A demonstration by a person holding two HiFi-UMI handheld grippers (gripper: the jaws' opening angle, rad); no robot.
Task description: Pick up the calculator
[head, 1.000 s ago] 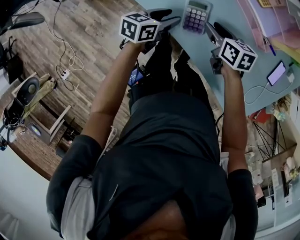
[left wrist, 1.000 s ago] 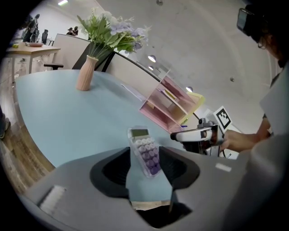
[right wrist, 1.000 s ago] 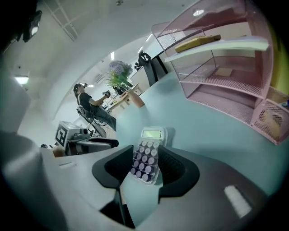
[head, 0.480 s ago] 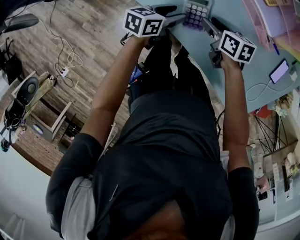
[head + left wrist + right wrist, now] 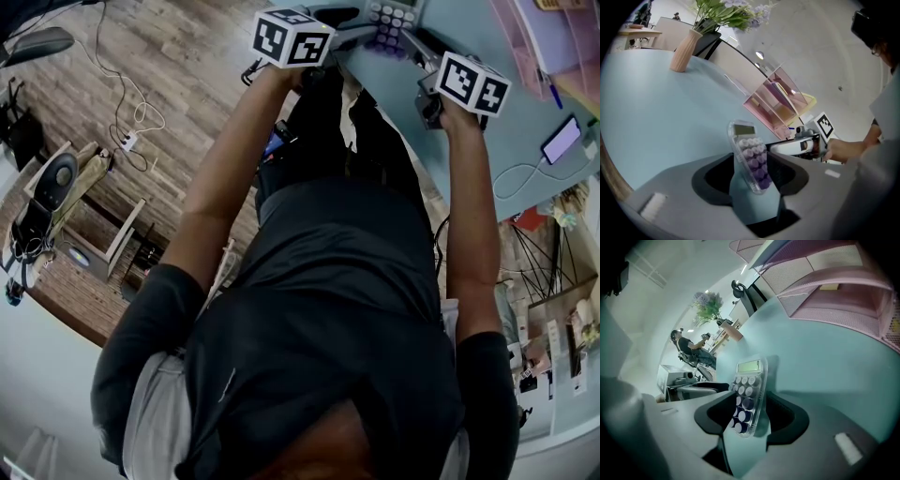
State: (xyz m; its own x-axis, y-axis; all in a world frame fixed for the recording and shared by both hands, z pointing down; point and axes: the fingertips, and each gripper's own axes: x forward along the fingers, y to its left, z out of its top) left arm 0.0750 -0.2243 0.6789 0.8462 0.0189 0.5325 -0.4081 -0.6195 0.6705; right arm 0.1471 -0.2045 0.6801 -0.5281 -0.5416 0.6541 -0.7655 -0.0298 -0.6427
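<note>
Closer to calculator (image 5: 389, 17) than before, left gripper (image 5: 753, 173) wide, right gripper (image 5: 751, 414) wide, calculator between them

**Both grippers close in on the calculator**

Left hand-held gripper (image 5: 354, 30) has pushed forward. A second ago its tip stood clear of the calculator (image 5: 391, 13); now it is right at the calculator's left edge. Right hand-held gripper (image 5: 417, 45) has advanced over the table (image 5: 469, 42) to the right edge. The gaps on both sides have closed. The calculator has drifted toward the top of the head view, where it is partly cut off.
</note>
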